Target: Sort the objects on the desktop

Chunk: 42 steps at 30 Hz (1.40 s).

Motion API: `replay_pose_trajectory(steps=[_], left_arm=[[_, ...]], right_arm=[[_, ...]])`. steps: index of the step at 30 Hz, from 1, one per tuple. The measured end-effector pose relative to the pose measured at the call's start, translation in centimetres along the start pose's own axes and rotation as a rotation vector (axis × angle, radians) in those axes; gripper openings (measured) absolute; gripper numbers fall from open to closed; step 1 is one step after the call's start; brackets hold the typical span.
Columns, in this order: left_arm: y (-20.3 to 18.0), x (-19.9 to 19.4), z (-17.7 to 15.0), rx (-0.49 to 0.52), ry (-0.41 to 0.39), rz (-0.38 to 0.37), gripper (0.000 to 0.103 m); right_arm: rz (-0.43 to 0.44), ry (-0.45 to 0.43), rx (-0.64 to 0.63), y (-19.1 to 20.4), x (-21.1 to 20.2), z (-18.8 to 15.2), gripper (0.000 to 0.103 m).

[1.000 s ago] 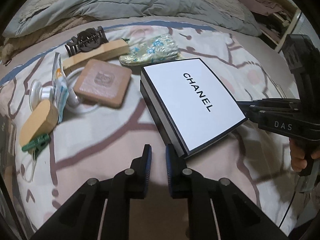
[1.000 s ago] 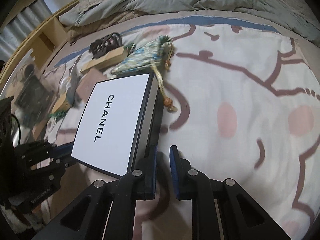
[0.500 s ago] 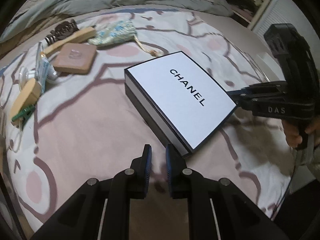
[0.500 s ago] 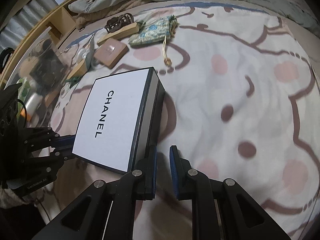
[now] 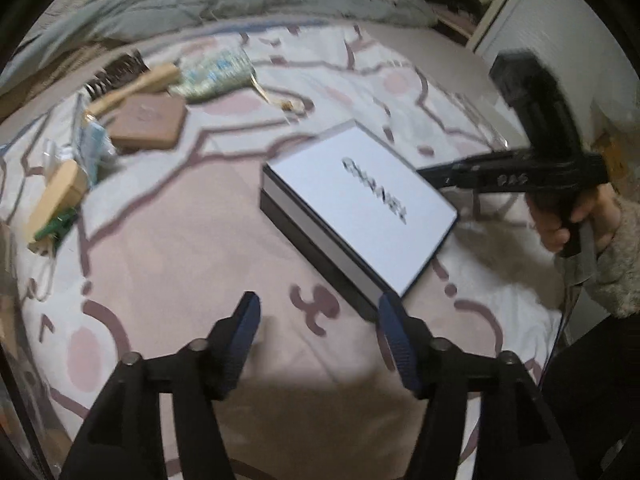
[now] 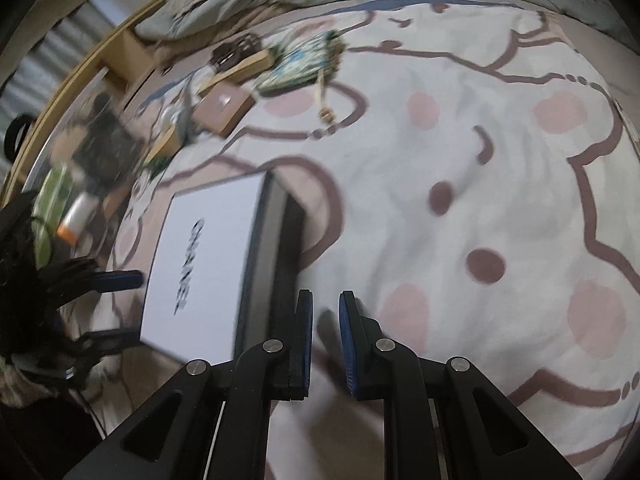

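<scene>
— White-lidded box [image 5: 356, 216] sits mid-bed; small clutter [image 5: 100, 148] lies well left of it. Why?
— I'd guess the box receives it. My left gripper [image 5: 318, 308] is opening, empty, beside its near corner; right gripper [image 6: 325, 310] is narrowly parted, empty, just right of it.

A: The lettering on the white box [image 5: 360, 204] is smeared, barely legible.
B: The clutter pile [image 6: 224, 92] too; the small items there can't be told apart, and the right hand's sleeve [image 5: 618, 256] is cropped.
</scene>
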State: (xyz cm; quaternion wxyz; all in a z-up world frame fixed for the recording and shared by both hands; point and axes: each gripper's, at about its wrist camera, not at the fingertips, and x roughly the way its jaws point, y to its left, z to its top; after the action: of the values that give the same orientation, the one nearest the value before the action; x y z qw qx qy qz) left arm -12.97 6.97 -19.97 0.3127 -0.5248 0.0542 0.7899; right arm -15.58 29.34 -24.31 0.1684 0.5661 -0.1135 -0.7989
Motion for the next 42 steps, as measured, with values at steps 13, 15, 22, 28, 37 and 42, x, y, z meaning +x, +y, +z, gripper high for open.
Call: replay_pose_trajectory(steps=[13,15,22,28,37,42], left_arm=[[0.8,0.6,1.0,-0.042,-0.024,0.029,0.069],[1.0,0.3,0.9,-0.041,-0.032,0.05,0.069],[0.4,-0.2,0.5,0.068,-0.069,0.187,0.075],[0.7,0.3,0.5,0.084,-0.068,0.206,0.082],[0.9,0.3,0.4,0.078,-0.062,0.207,0.083],[0.9,0.2,0.2,0.087,-0.066,0.224,0.084]], right_arm=[[-0.02,0.023,-0.112,1.9,2.3,0.4,0.018],[-0.037,0.025,-0.14,2.8,2.1,0.2,0.018],[0.022,0.049,-0.194,3.9,2.4,-0.5,0.018],[0.076,0.064,-0.128,2.4,4.0,-0.8,0.018],[0.135,-0.017,-0.148,1.7,3.9,-2.0,0.018],[0.124,-0.068,-0.176,1.9,3.8,-2.7,0.018]])
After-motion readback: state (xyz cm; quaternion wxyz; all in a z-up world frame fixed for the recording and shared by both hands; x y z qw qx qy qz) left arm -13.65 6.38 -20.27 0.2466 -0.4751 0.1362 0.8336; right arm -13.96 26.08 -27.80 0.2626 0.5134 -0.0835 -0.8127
